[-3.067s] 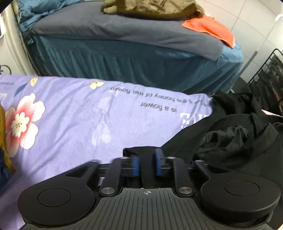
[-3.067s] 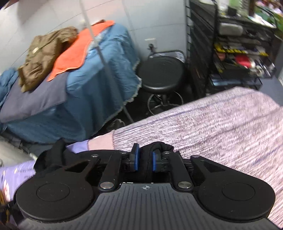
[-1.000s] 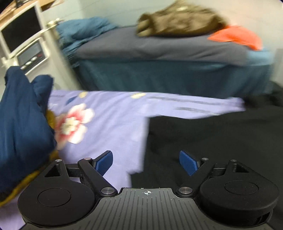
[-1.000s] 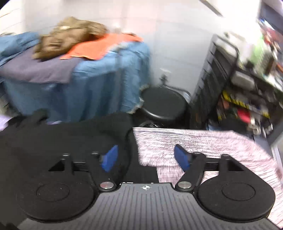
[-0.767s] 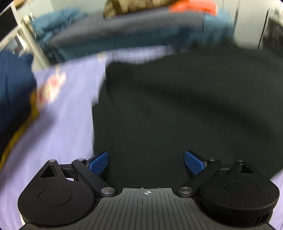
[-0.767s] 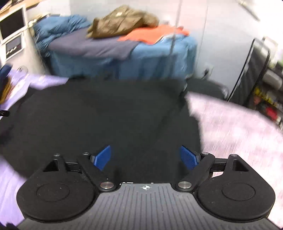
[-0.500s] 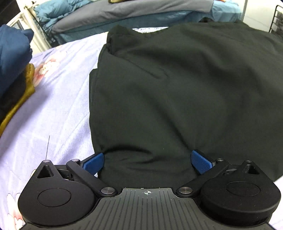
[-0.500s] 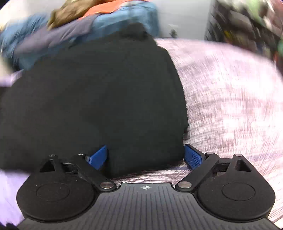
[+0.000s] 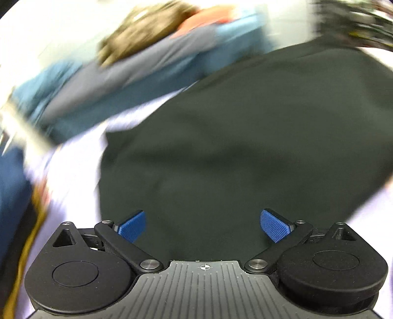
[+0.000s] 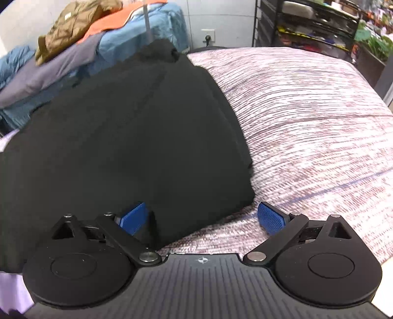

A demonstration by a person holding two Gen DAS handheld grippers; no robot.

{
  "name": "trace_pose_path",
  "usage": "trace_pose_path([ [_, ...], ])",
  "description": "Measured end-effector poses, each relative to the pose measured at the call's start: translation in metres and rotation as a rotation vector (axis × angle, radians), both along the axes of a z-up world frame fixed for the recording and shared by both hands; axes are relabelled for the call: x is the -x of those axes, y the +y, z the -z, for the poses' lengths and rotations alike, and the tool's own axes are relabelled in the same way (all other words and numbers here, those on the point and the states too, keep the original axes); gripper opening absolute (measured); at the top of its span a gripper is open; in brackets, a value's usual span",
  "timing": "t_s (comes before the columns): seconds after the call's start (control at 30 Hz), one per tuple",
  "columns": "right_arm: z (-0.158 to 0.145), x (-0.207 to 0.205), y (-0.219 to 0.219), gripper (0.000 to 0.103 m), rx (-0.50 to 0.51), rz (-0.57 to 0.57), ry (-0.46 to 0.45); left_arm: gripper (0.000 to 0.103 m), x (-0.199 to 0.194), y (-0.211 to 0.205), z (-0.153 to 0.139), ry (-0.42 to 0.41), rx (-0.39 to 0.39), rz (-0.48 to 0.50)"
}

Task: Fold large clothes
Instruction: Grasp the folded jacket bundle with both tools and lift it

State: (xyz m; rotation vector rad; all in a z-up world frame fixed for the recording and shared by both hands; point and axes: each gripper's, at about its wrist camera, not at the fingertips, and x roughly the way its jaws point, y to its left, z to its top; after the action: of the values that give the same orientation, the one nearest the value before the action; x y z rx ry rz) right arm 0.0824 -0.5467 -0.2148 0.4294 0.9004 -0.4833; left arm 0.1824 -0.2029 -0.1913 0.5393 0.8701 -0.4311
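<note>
Cramped bedroom or dorm-type living space. Second bed [image 10: 137, 44] against a white tiled wall [image 10: 221, 17], teal valance, grey blanket [image 10: 44, 73], brown jacket [image 10: 73, 22] and orange cloth [image 10: 108, 22] heaped on top. Wall socket [image 10: 207, 34] low down. Black wire rack [image 10: 307, 22] crammed with household clutter. Foreground bedding: lavender sheet [image 9: 73, 157], mottled pink-grey cover [image 10: 307, 110].

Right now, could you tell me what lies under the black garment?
The black garment rests on a mottled cover at its right and a lilac sheet at its left. Where they meet is hidden beneath it.
</note>
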Motion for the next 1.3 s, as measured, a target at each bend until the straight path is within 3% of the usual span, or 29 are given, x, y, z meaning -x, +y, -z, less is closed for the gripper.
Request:
trace_pose_path([
  [0.13, -0.013, 0.021, 0.0, 0.098, 0.022, -0.018, -0.057, 0.103, 0.028, -0.076, -0.016, -0.077, -0.001, 0.279],
  [0.3, -0.019, 0.059, -0.021, 0.098, -0.033, 0.033, -0.106, 0.103, 0.082, -0.179, -0.011, -0.159, -0.012, 0.658],
  [0.47, -0.024, 0.085, -0.059, 0.097, -0.127, 0.053, -0.158, 0.103, 0.1, -0.261, 0.02, -0.168, -0.066, 0.827],
  [0.6, -0.029, 0.092, -0.089, 0.097, -0.205, 0.063, -0.219, 0.103, 0.103, -0.304, 0.045, -0.185, -0.102, 0.848],
  [0.67, -0.031, 0.091, -0.1, 0.097, -0.212, 0.049, -0.241, 0.103, 0.102, -0.319, 0.046, -0.231, -0.097, 0.828],
  [0.73, -0.03, 0.083, -0.108, 0.097, -0.25, 0.011, -0.267, 0.103, 0.093, -0.331, 0.045, -0.219, -0.11, 0.824],
  [0.77, -0.028, 0.077, -0.113, 0.097, -0.277, -0.007, -0.278, 0.101, 0.088, -0.337, 0.045, -0.197, -0.119, 0.82],
  [0.8, -0.026, 0.071, -0.118, 0.097, -0.311, -0.02, -0.293, 0.087, 0.083, -0.341, 0.044, -0.182, -0.121, 0.798],
  [0.83, -0.024, 0.064, -0.123, 0.097, -0.347, -0.027, -0.307, 0.075, 0.076, -0.339, 0.039, -0.168, -0.102, 0.765],
  [0.93, -0.02, 0.04, -0.136, 0.097, -0.424, -0.018, -0.321, 0.06, 0.052, -0.314, 0.009, -0.091, 0.058, 0.65],
  [1.07, -0.011, 0.005, -0.146, 0.098, -0.582, -0.012, -0.356, 0.056, 0.03, -0.269, -0.029, -0.054, 0.213, 0.551],
  [1.3, 0.015, -0.086, -0.161, 0.099, -0.856, 0.14, -0.371, 0.051, 0.029, -0.247, -0.04, -0.095, 0.227, 0.566],
])
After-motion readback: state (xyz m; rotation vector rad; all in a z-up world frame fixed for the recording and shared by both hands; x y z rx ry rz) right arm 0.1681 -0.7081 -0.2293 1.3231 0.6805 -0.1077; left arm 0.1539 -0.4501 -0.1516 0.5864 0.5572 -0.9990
